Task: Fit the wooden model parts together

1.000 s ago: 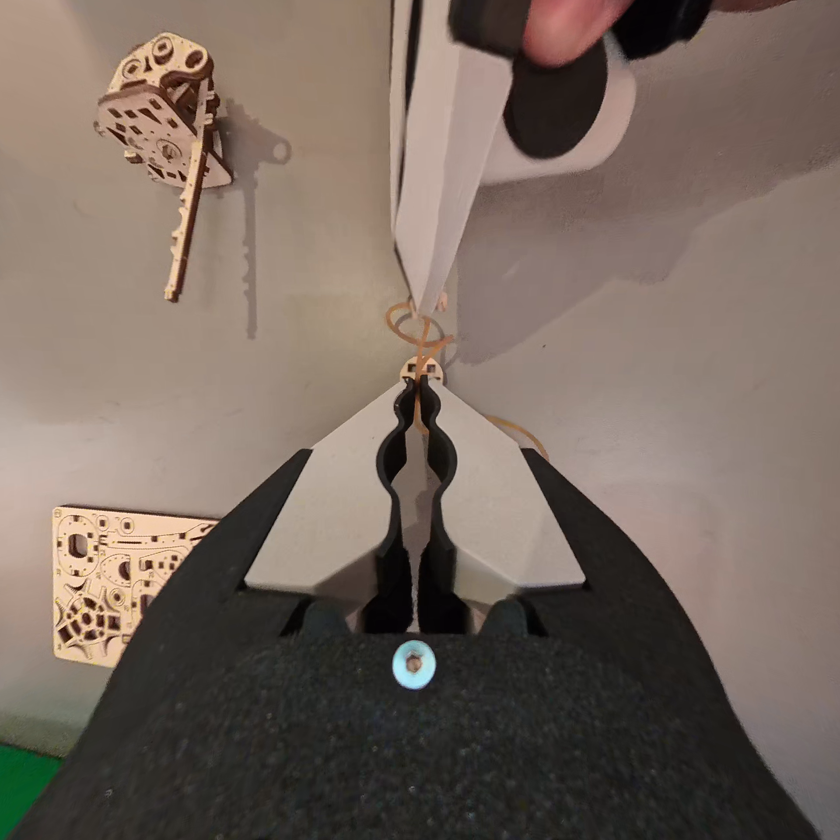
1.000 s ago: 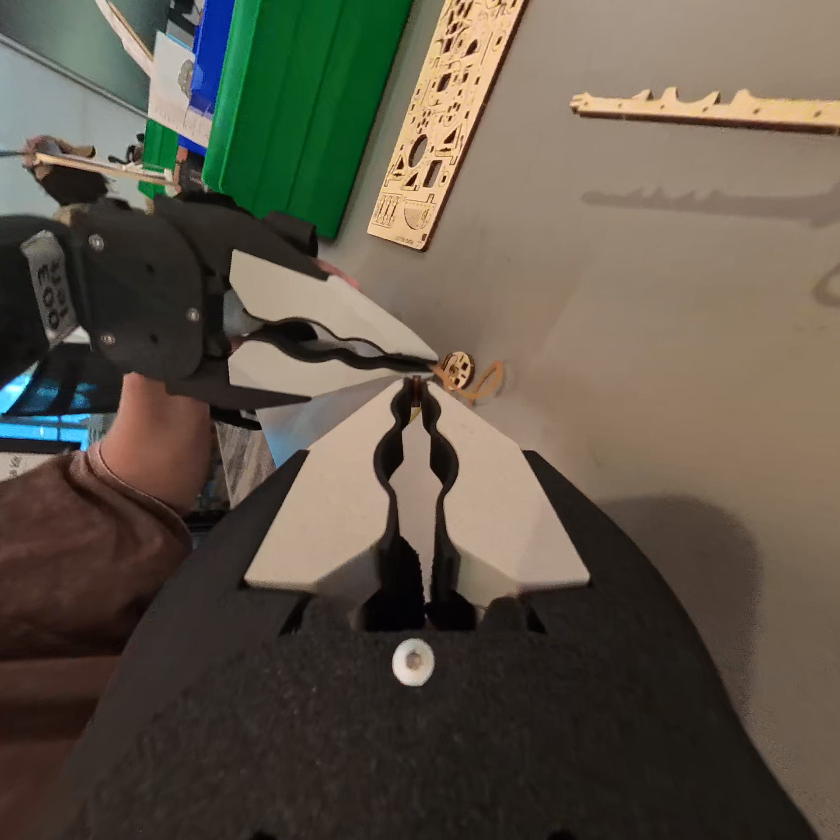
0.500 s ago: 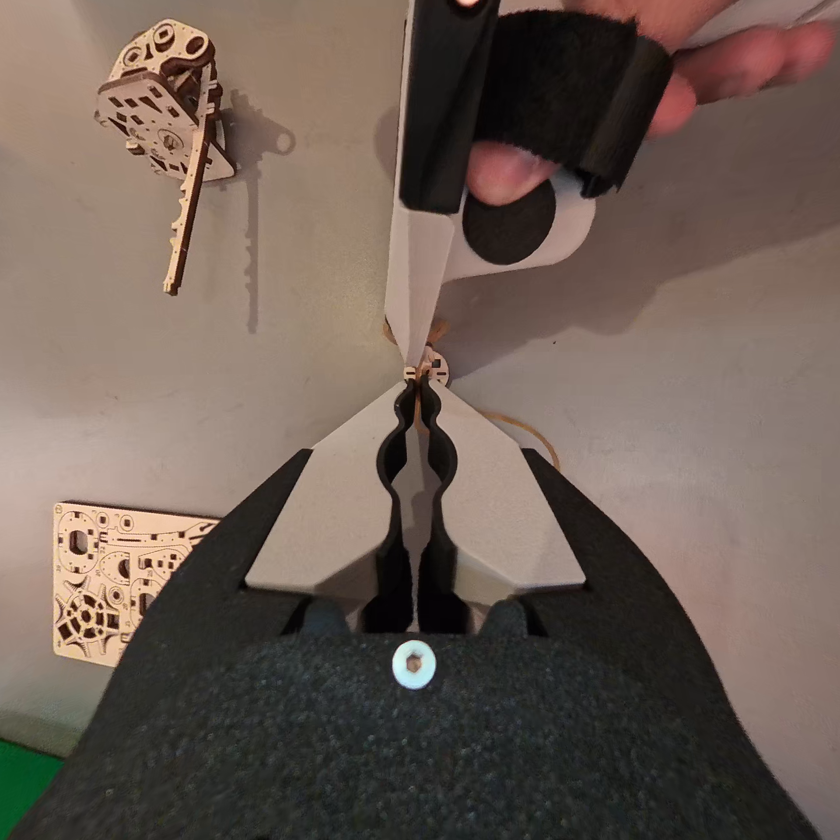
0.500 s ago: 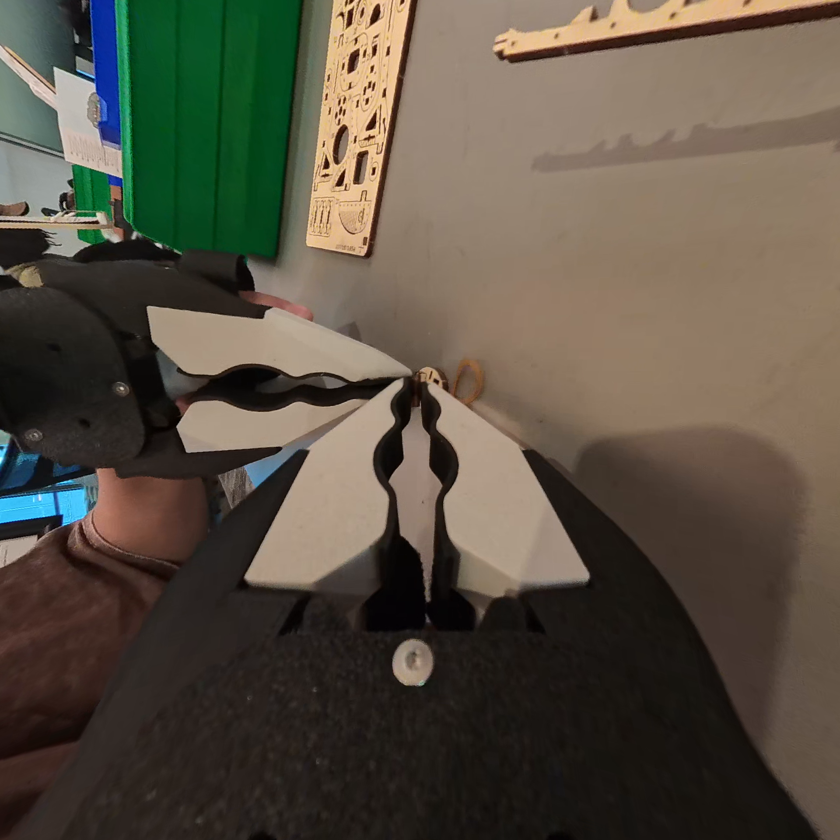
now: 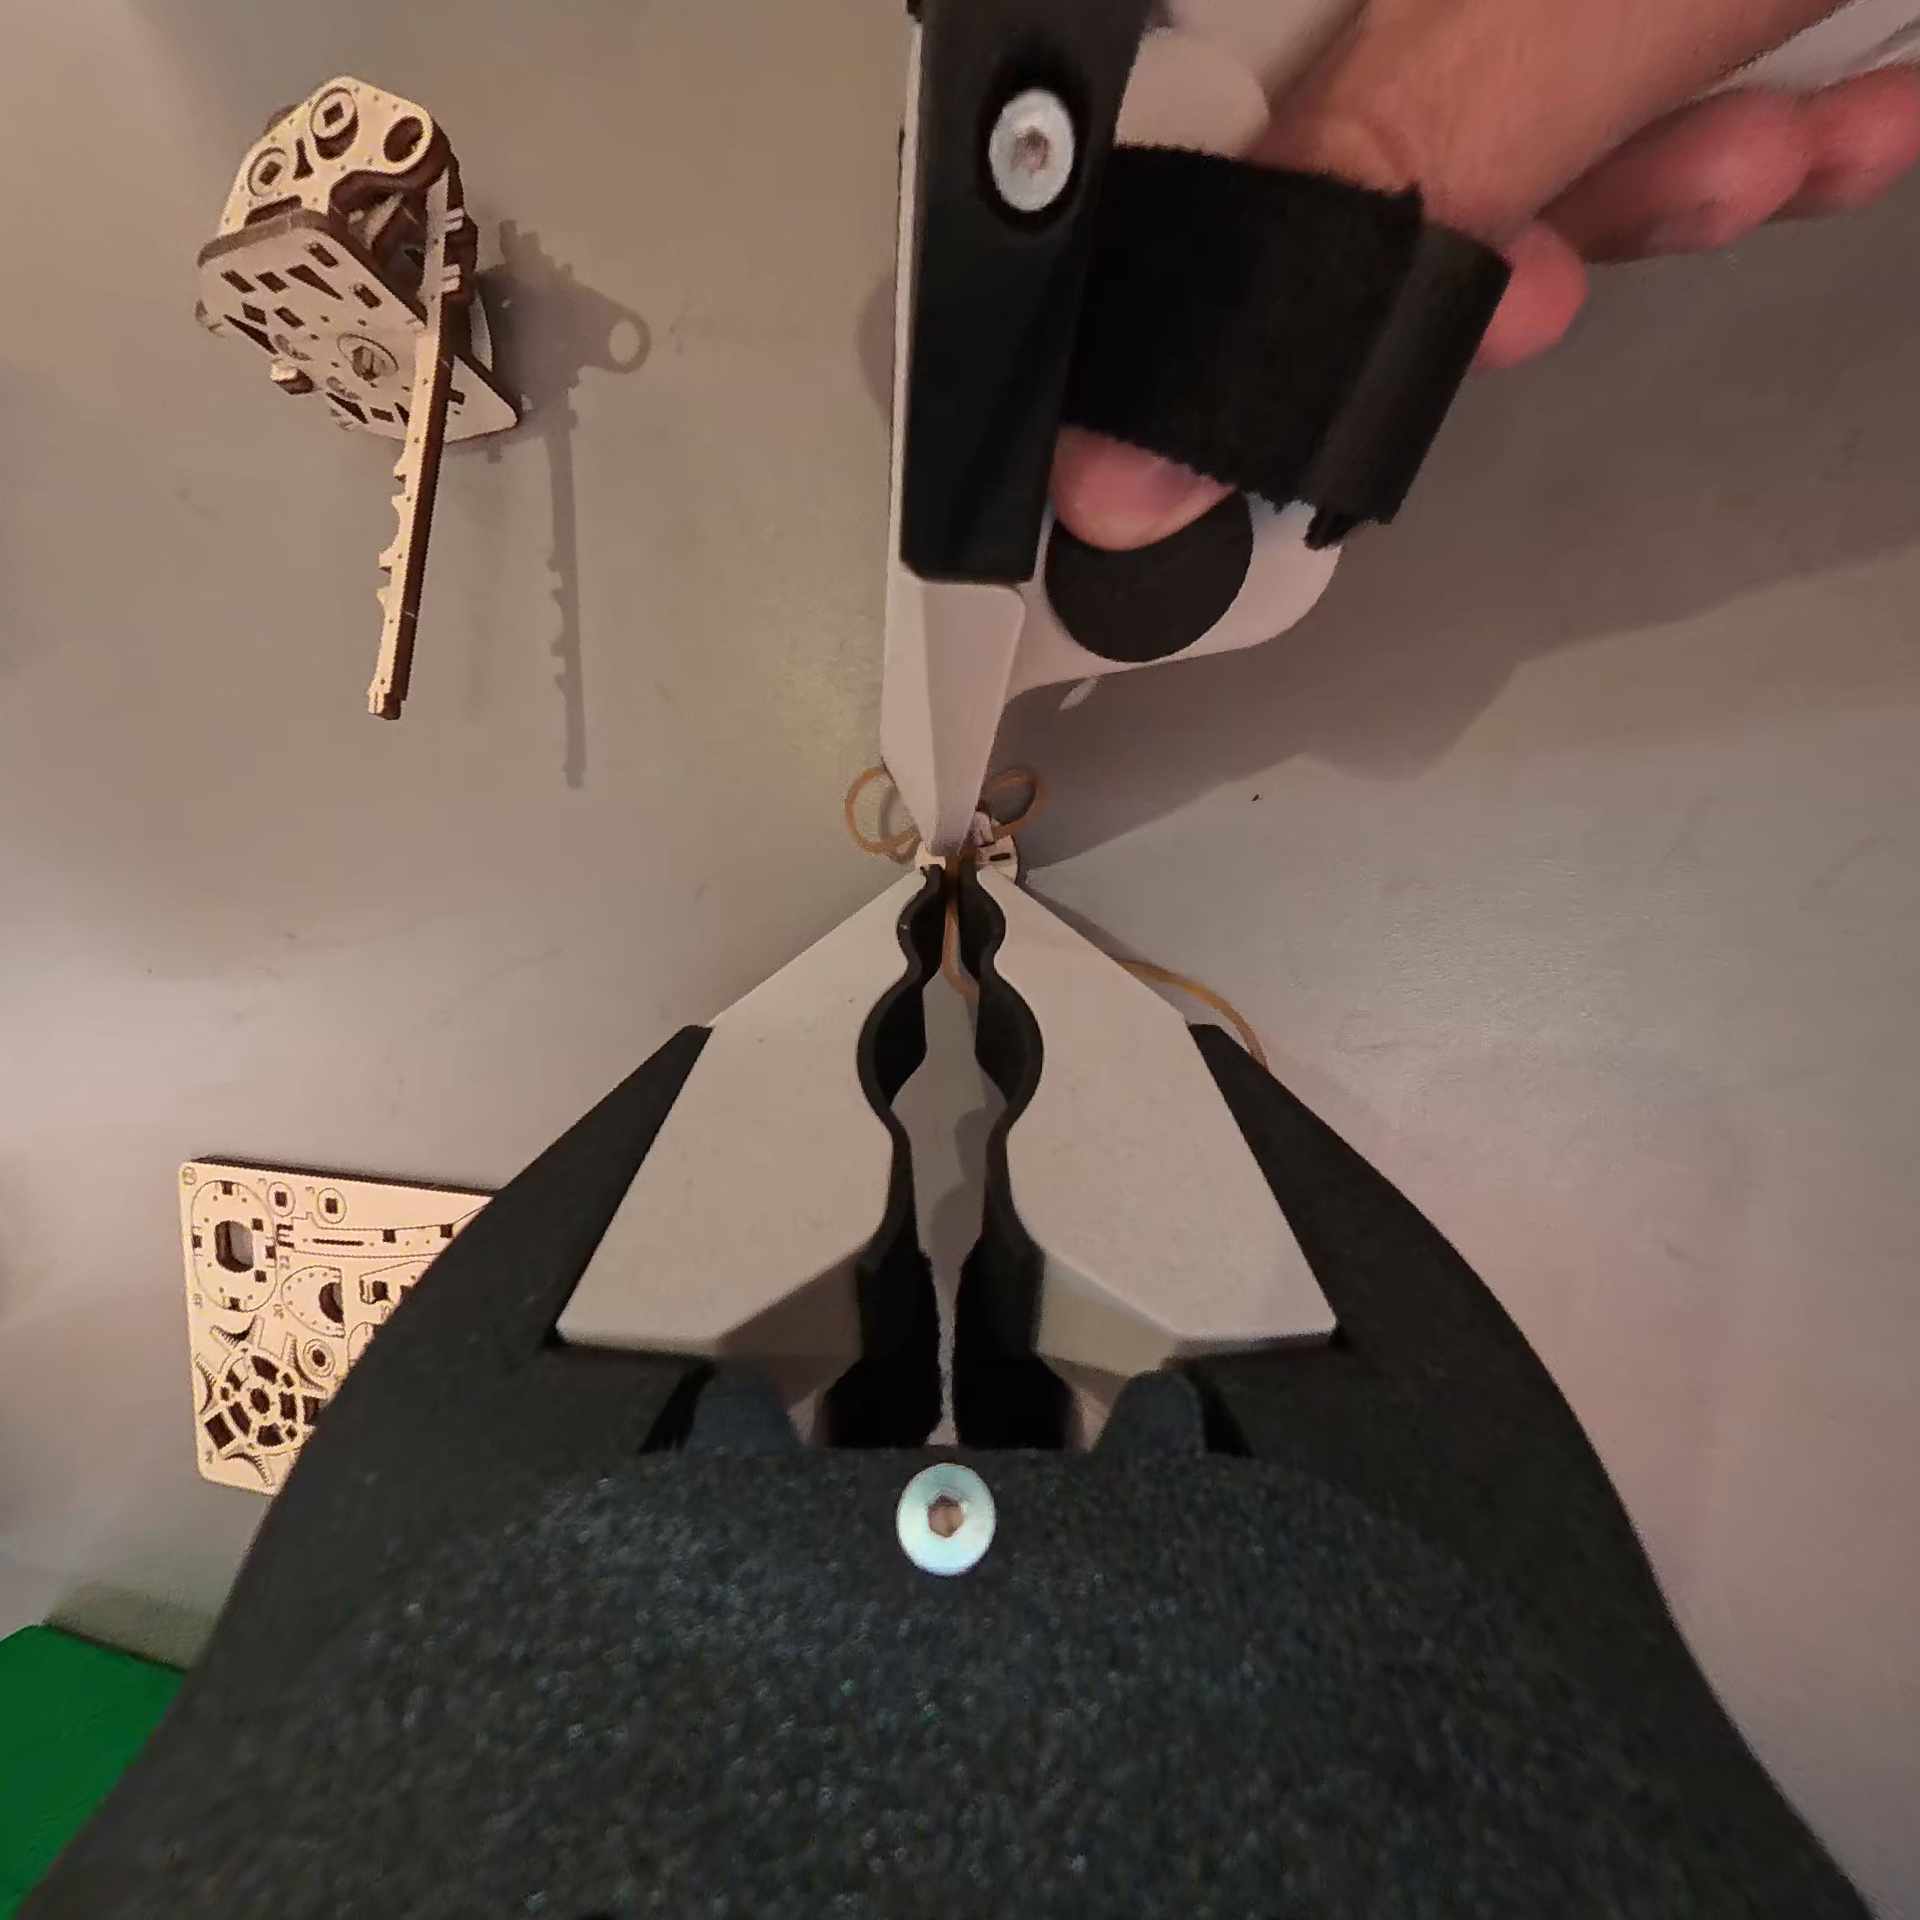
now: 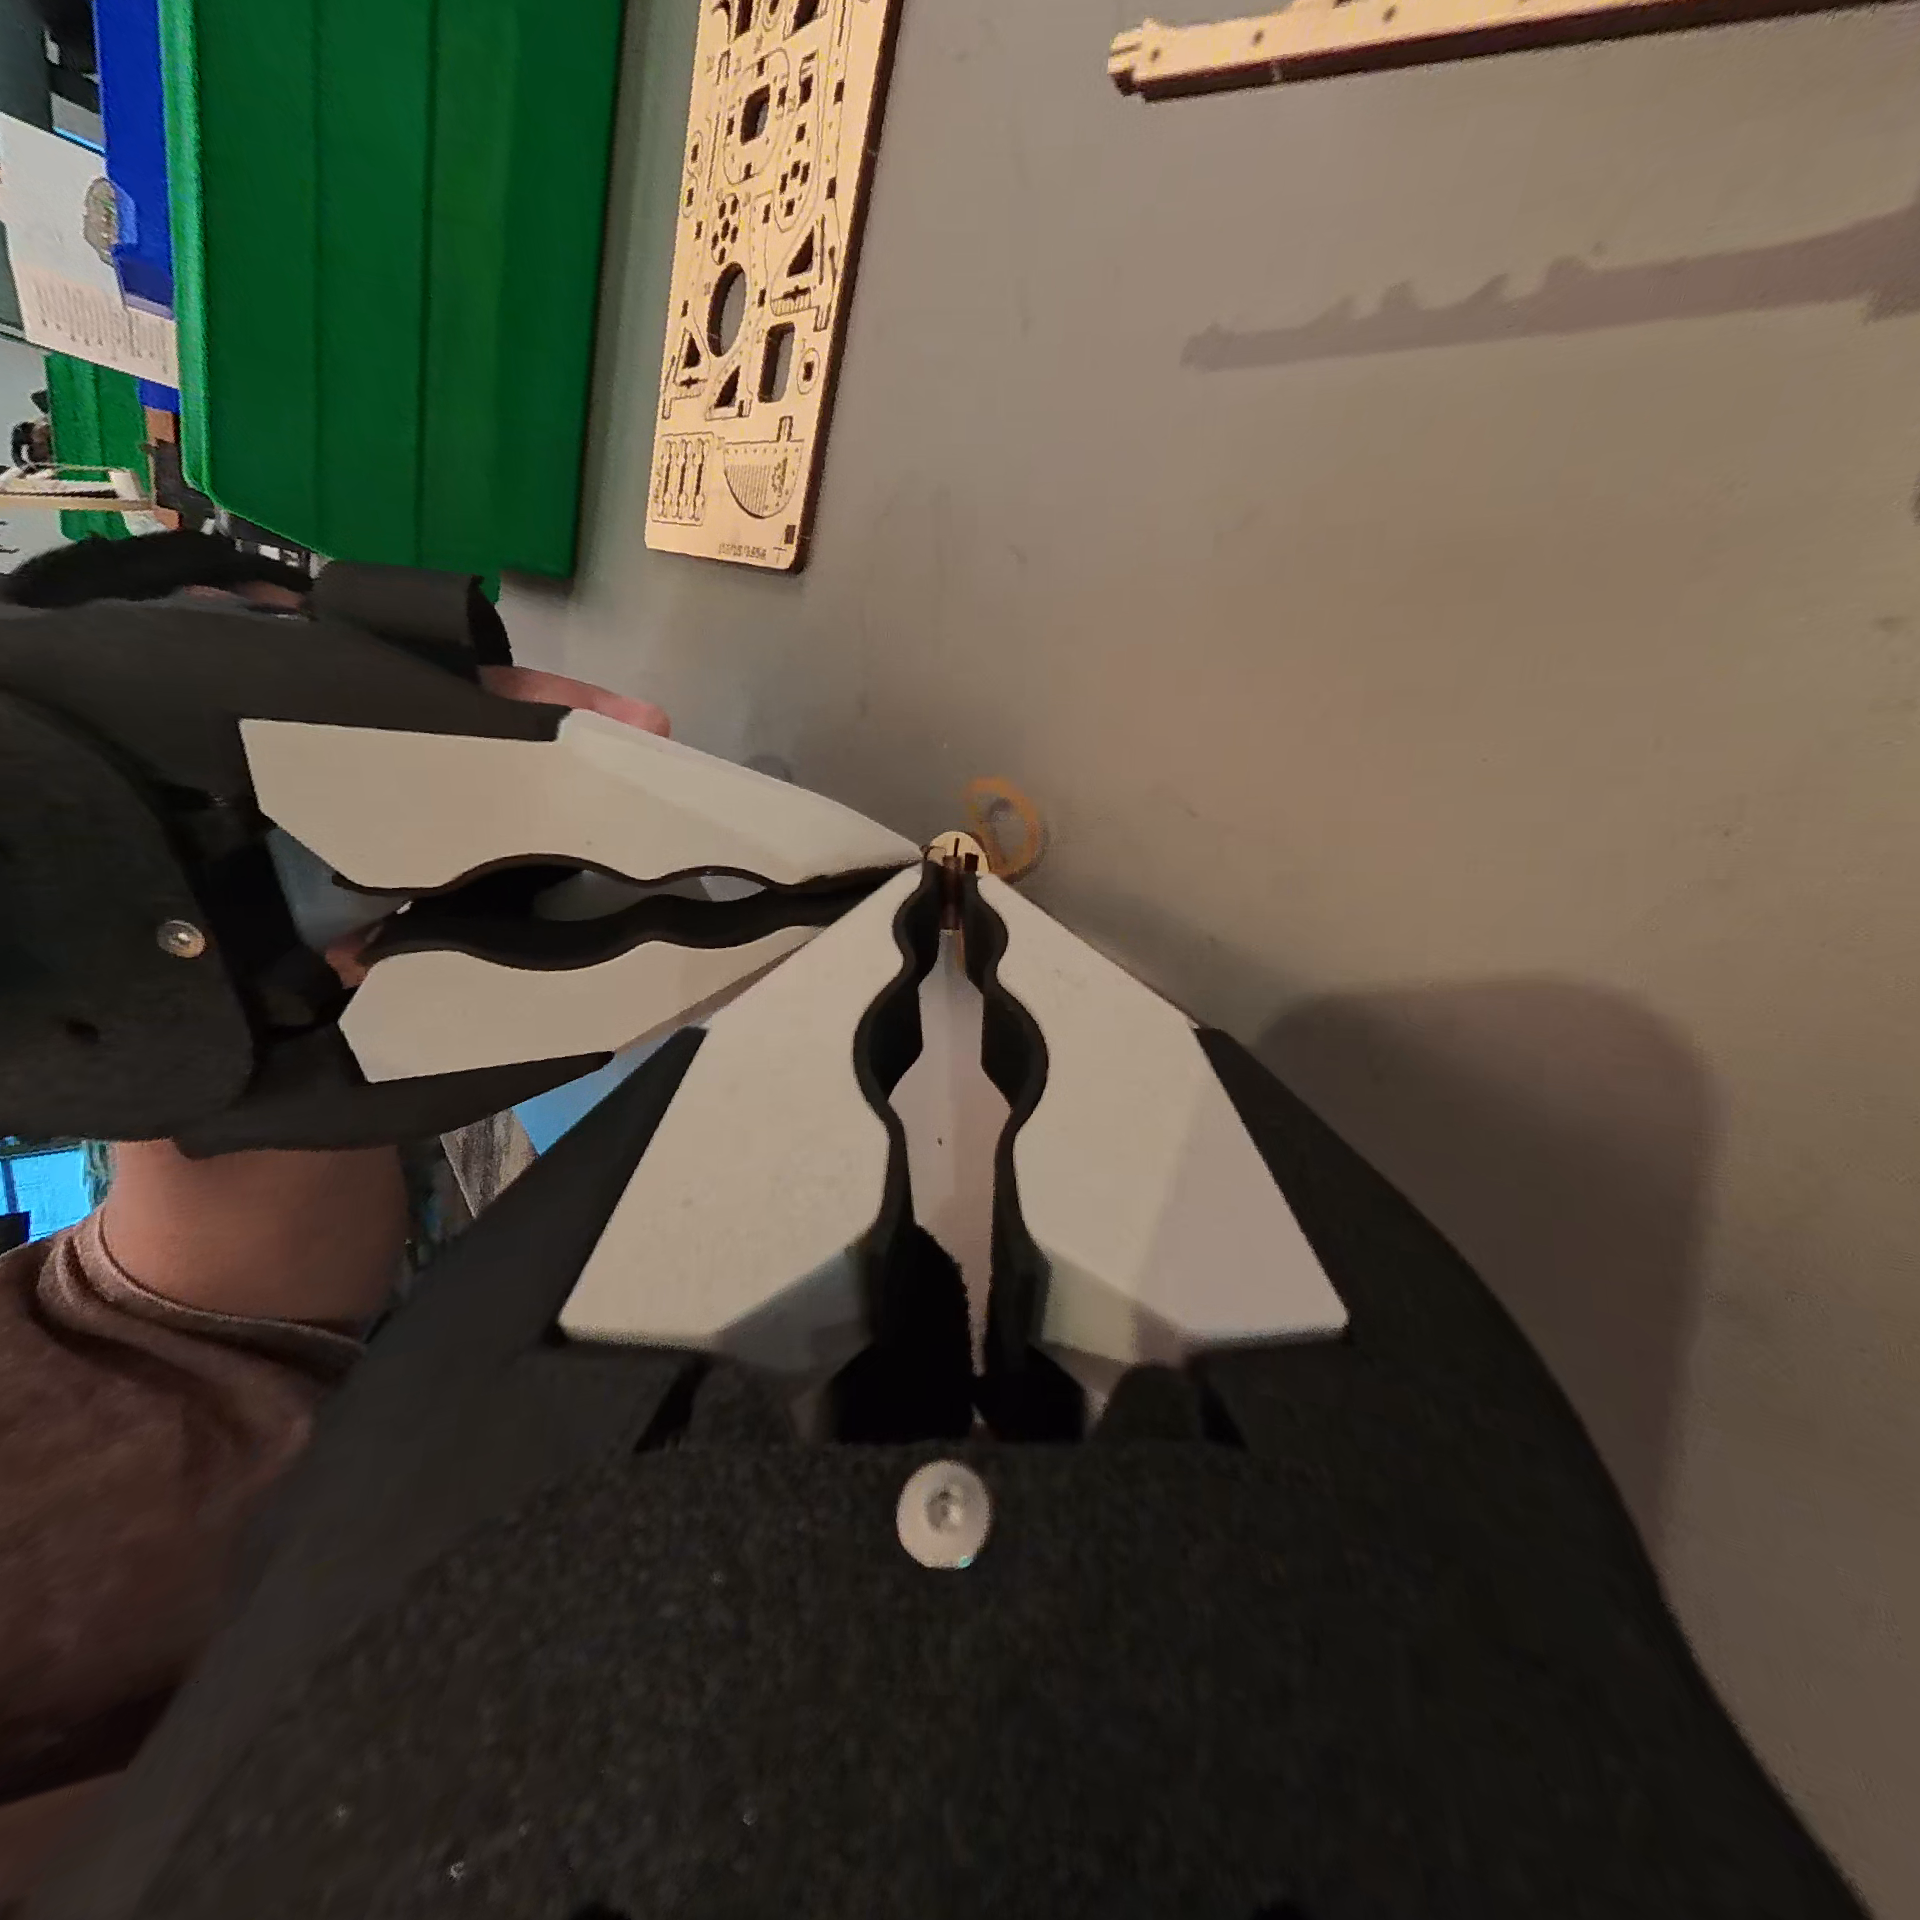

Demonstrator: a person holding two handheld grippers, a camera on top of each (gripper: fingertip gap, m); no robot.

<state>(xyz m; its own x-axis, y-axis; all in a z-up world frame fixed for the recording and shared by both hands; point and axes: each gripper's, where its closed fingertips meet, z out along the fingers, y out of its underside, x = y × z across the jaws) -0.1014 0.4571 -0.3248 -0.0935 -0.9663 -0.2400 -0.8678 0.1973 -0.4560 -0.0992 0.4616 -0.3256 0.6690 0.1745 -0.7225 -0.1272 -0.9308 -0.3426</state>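
Note:
My left gripper is shut on a small round wooden disc. A tan rubber band is looped at the disc and runs back between the jaws. My right gripper comes down from above, and its tips touch the same spot. In the right wrist view my right gripper is shut on a thin wooden piece that stands edge-on against the disc. The rubber band lies just behind. The left gripper enters there from the left, tip to tip with mine. Both hover just over the grey table.
A partly built wooden model with a toothed bar lies at the far left. A laser-cut part sheet lies at the near left, and another sheet beside a green board. A toothed wooden bar lies at the top. The tips of both grippers are at nearly the same place.
The right gripper has come down closer and rolled, so its tips now meet the left gripper's tips at the disc. The left gripper has stayed put.

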